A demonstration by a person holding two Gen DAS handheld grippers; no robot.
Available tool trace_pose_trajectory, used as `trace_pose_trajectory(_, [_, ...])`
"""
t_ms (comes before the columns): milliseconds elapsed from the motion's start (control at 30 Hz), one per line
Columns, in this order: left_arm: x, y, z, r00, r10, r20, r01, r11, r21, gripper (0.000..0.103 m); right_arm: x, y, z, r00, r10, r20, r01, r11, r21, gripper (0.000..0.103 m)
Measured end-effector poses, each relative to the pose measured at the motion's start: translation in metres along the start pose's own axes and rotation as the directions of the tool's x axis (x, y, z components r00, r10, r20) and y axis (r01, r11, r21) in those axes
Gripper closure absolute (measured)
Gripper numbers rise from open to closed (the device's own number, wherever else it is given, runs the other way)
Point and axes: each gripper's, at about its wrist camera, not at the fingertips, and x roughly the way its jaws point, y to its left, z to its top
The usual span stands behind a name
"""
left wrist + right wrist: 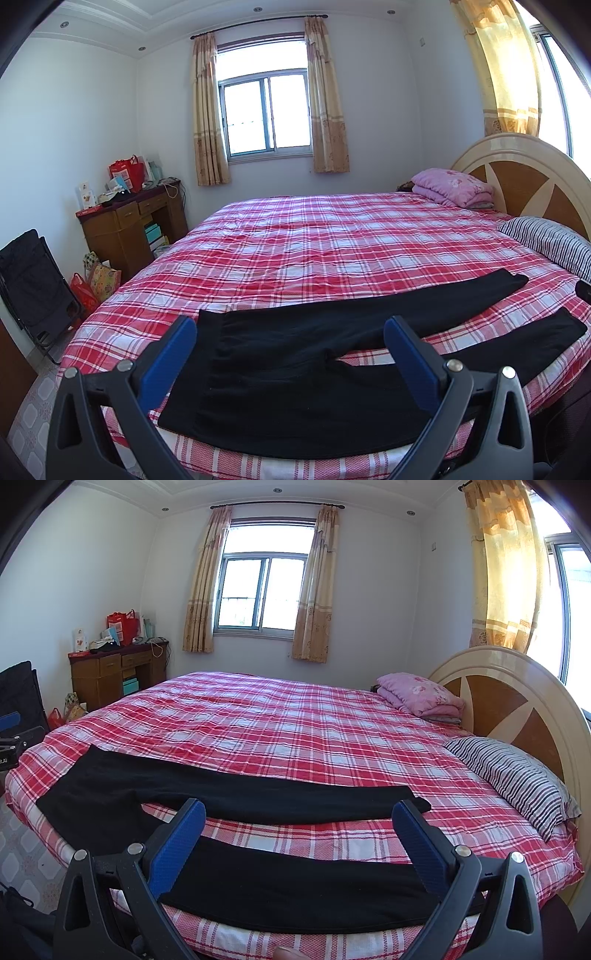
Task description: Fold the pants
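Bed (332,236), red-and-white plaid sheet, takes up most of both views; it serves as landmark. Rounded headboard (509,701) at its right end. Window (266,114) with beige curtains on the wall beyond the bed's far side. Wooden desk (129,229), cluttered with a red bag and boxes, stands off the bed's far left corner.

Black pants (295,369) lie flat on the bed along its near edge: waistband toward the bed's left end, both legs running right toward the headboard and spread apart in a V, with plaid showing between them. Far leg ends short of the striped pillow (517,779). Pink folded quilt (450,184) sits at the bed's far right corner, by the headboard.

Left gripper (290,336): blue fingers wide apart, over the waist and hip area; contact with the cloth cannot be judged. Right gripper (299,819): fingers likewise spread, over the near leg, nothing between them.
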Motion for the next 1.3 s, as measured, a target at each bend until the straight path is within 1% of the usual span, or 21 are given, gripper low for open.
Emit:
trace_pose_trajectory(1167, [0.0018, 0.0037, -0.0006, 1.000, 0.004, -0.005, -0.004, 1.000, -0.006, 0.000, 0.0017, -0.0015, -0.0009, 1.000, 0.000, -0.007, 0.000, 1.000, -0.002, 0.001])
trace_pose_trajectory(1300, [0.0090, 0.0077, -0.0038, 1.000, 0.015, -0.008, -0.015, 1.000, 0.002, 0.000, 0.0078, -0.0047, -0.0038, 1.000, -0.001, -0.012, 0.001, 1.000, 0.009, 0.001])
